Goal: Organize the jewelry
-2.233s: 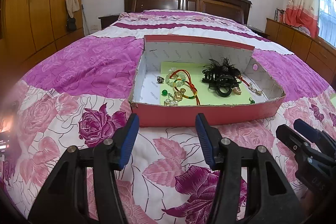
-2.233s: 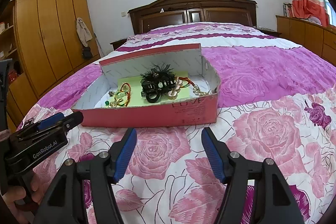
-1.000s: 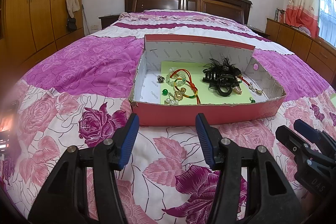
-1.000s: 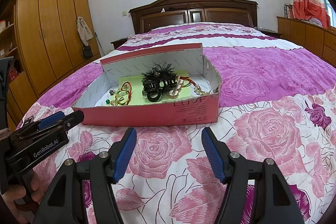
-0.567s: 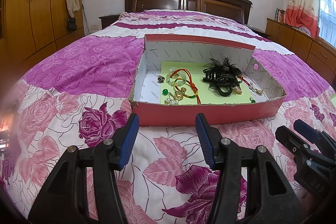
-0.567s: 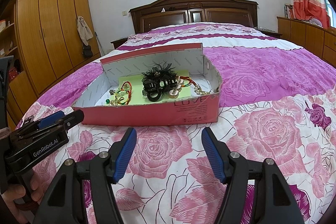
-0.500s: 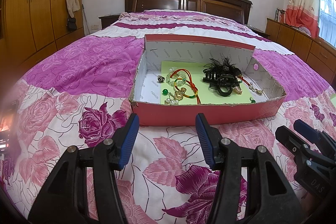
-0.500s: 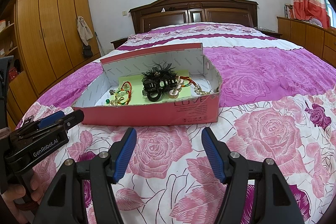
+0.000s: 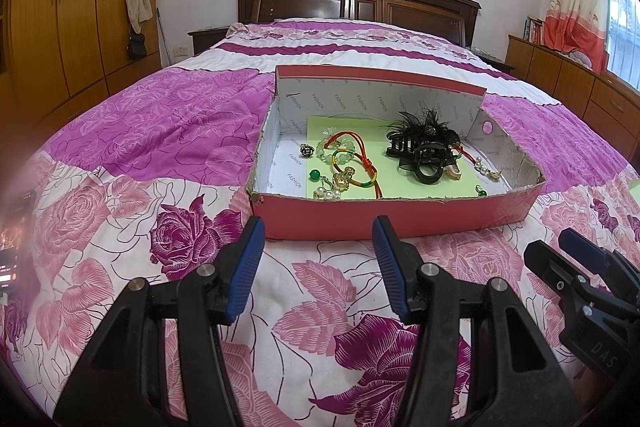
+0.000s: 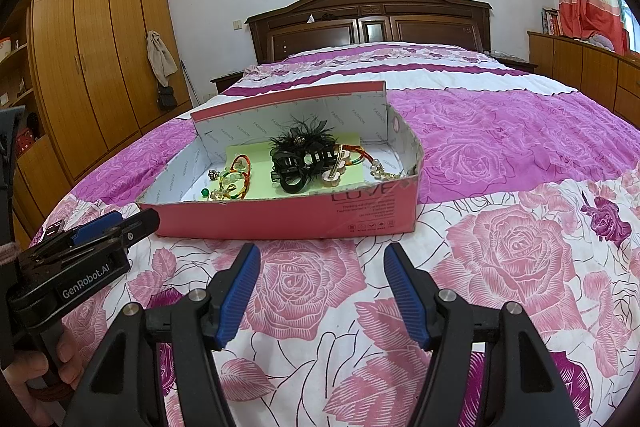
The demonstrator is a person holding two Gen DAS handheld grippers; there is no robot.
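Left wrist view looks along the left tongs (image 9: pixel 318 259), spread wide with nothing between the blue pads, hanging low over the flowered bedspread (image 9: pixel 120 227) just short of the pink box (image 9: pixel 380 217). The right tongs (image 10: pixel 322 283) are likewise agape and empty, a little to the right of the left pair and level with it, both aimed at the box's near wall.

All the jewelry in view lies inside the box on a green paper sheet (image 9: pixel 400 183): a red and green cord bracelet (image 9: pixel 358 159) tangled with pale beads and a green bead on the left, a small dark ring (image 9: pixel 307 150) beside them, black hair clips (image 9: pixel 426 153) with feathers in the middle, pearl pieces (image 9: pixel 486 169) toward the right wall. The pieces overlap in heaps, so the scene fits sorting under way or a finished gathering into one box.

Likely both tools wait outside so the low front wall is not bumped. That wall is torn and low; the back flap stands tall, so entry from above and the front looks easiest. Soft bedspread around the box lies open on every side.
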